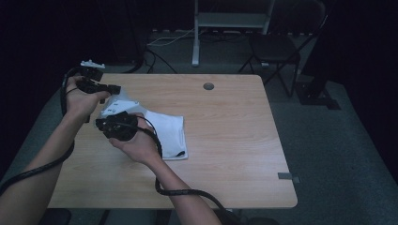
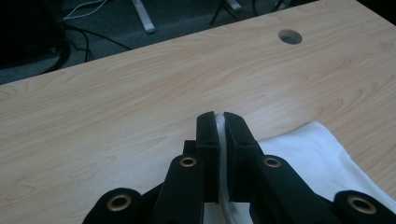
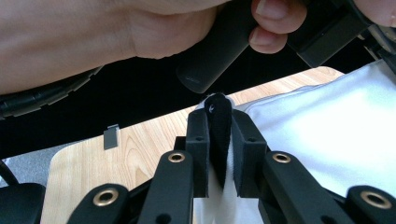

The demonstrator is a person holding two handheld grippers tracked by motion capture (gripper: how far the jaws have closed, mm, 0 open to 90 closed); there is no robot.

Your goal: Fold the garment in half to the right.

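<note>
White cloth (image 1: 166, 133) (far corner gripper-hidden)

High view: hung above the near edge, faced forward and down over the whole table (image 1: 225, 108). Left gripper view: sat low, very near its jaws, faced across the tabletop toward the far edge. Right gripper view: equally close, faced the near corner. Shared throughout: white cloth (image 1: 170, 133).

Right hand-held gripper (image 3: 219, 140) is clamped on a black-edged fold of the white cloth (image 3: 327, 140). Cloth spreads off to its right over the wooden surface (image 3: 140, 140), the other hand (image 3: 93, 37) just above.
</note>
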